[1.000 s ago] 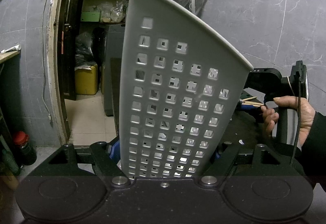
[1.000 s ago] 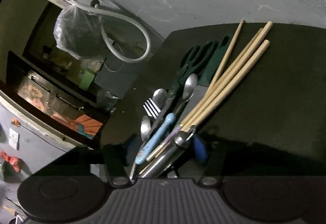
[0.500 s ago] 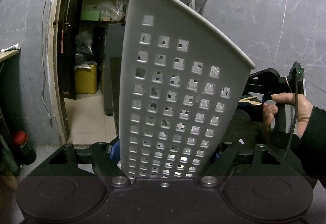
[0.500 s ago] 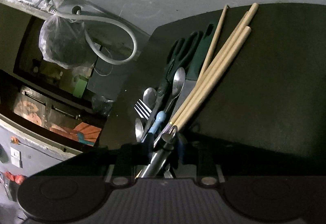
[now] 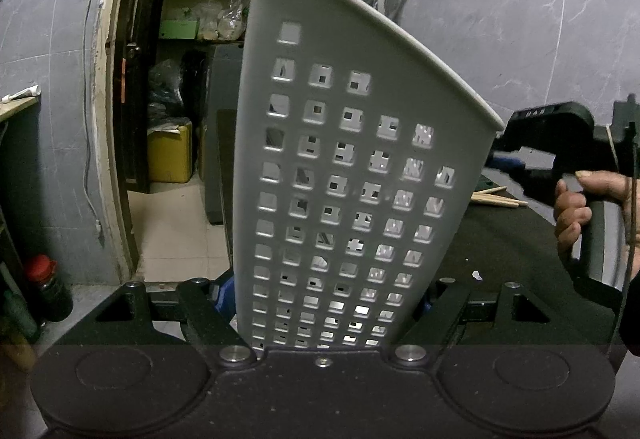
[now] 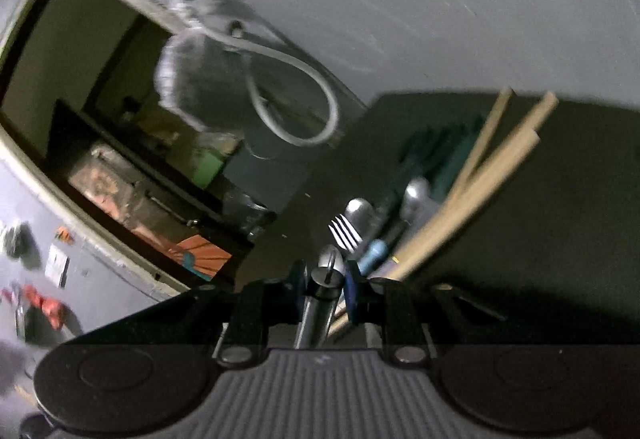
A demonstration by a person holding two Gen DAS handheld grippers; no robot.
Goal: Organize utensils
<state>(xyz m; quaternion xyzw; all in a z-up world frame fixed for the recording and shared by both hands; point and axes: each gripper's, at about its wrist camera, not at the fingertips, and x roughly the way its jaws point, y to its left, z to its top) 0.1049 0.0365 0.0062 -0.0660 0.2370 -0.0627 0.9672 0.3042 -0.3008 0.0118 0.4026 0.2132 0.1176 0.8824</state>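
Gripping the grey perforated utensil holder low on its body, the left claw is clamping this holder between its two fingers, and the holder is rising tilted, with its rim leaning toward the upper left. The holder is the landmark here. To the right of the holder, the right claw is showing as a black body with a blue pad, and a person's hand is wrapping around its handle. Just behind the holder's right edge, the tips of wooden chopsticks are lying on the dark counter.

In the right wrist view, which is blurred, the right claw has just been closing, and its blue pads are now pressing on a steel tool handle with a small ring at its end. This handle is standing between the pads. Beyond it, the other utensils are lying in a loose heap on the counter: a fork, a spoon, a blue-handled piece, the wooden chopsticks and green-handled scissors, all touching or overlapping each other. The holder itself is not appearing in this view. A white hose is hanging on the grey wall behind the counter.
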